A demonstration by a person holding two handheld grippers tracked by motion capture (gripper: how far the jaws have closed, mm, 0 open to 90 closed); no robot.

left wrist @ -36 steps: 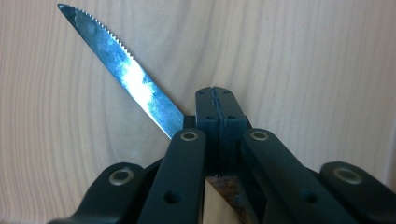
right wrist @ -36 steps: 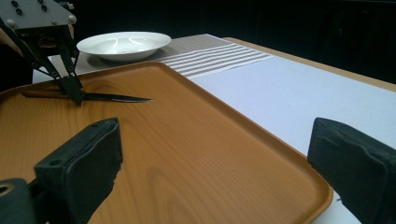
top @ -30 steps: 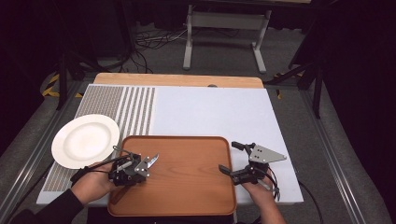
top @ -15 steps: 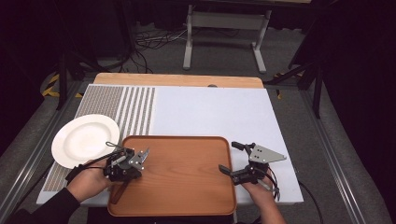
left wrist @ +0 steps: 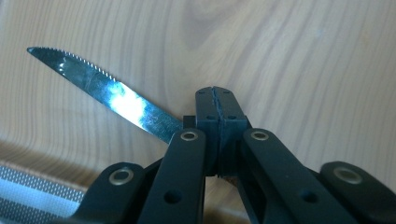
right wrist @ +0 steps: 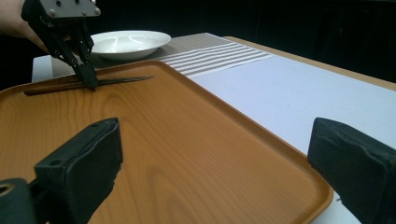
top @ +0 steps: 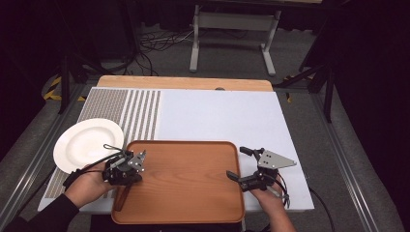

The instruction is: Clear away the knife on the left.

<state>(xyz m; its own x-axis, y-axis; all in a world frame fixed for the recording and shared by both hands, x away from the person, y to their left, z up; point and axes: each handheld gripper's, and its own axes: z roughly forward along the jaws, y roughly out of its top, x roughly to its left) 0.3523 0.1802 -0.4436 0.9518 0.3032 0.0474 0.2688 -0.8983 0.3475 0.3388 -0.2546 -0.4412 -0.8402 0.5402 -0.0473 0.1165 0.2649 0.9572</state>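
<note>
The left tool (top: 126, 166), clamped on a knife (left wrist: 107, 93) just above the tray (top: 193, 193) and near the plate (top: 87, 141) on its left, has the pick-up done and the placing left, while the right tool (top: 241, 164) waits wide open.

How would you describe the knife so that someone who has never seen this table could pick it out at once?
Start at the wooden tray at the table's near edge. At its left end, beside the white plate, the left hand-held gripper is shut on the knife. Its serrated steel blade and dark brown handle make it the one piece of cutlery there.
</note>
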